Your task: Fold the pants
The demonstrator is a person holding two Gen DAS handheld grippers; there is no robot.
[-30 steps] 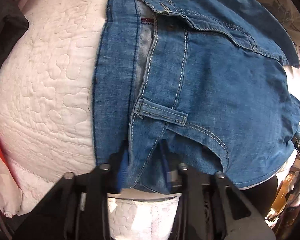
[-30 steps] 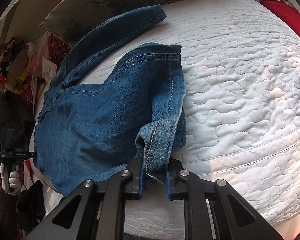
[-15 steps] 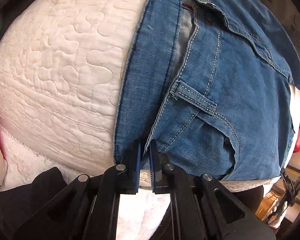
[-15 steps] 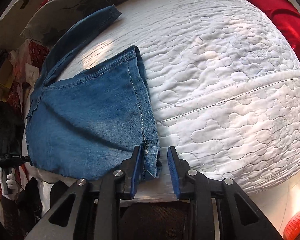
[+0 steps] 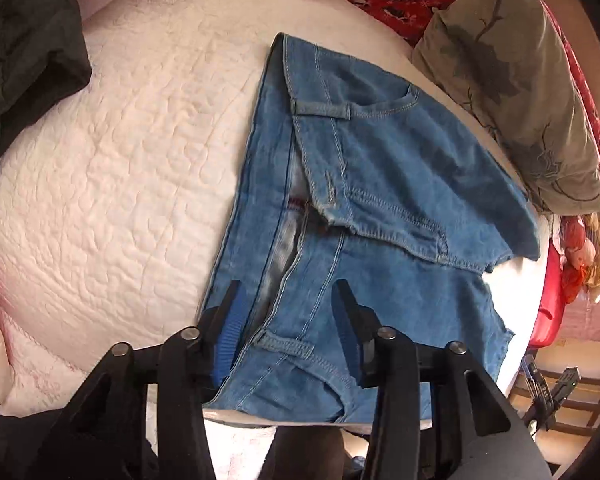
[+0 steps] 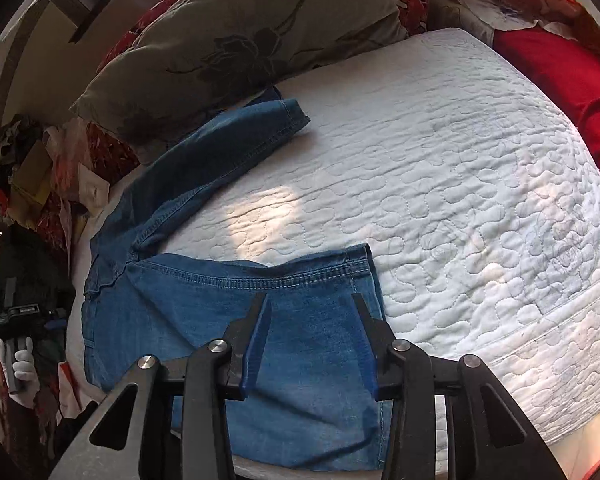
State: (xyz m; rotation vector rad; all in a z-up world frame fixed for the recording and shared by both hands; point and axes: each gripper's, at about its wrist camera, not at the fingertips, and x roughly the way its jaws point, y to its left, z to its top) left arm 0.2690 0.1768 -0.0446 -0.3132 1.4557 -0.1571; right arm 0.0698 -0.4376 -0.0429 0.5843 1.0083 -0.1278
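Blue jeans (image 5: 380, 208) lie on a white quilted bed (image 5: 120, 168). In the left wrist view the waistband and a belt loop (image 5: 286, 346) sit just under my left gripper (image 5: 286, 286). Its jaws are opening, and they hover above the denim with nothing pinched. In the right wrist view one folded leg (image 6: 312, 360) lies flat at the near edge of the bed, its hem to the right. My right gripper (image 6: 309, 298) hangs over it, jaws opening, nothing between the pads. The other leg (image 6: 236, 136) stretches toward the pillow.
An olive floral pillow (image 6: 236, 40) lies at the head of the bed, with red cloth (image 6: 572, 80) to the right. A dark garment (image 5: 24, 40) is heaped at the left. Clutter (image 6: 28, 168) fills the floor beside the bed. Bare quilt (image 6: 460, 200) spreads right of the jeans.
Both grippers let go of the denim, opened and rose away from the bed. The leg that the right gripper held bunched up now lies flat and folded over.
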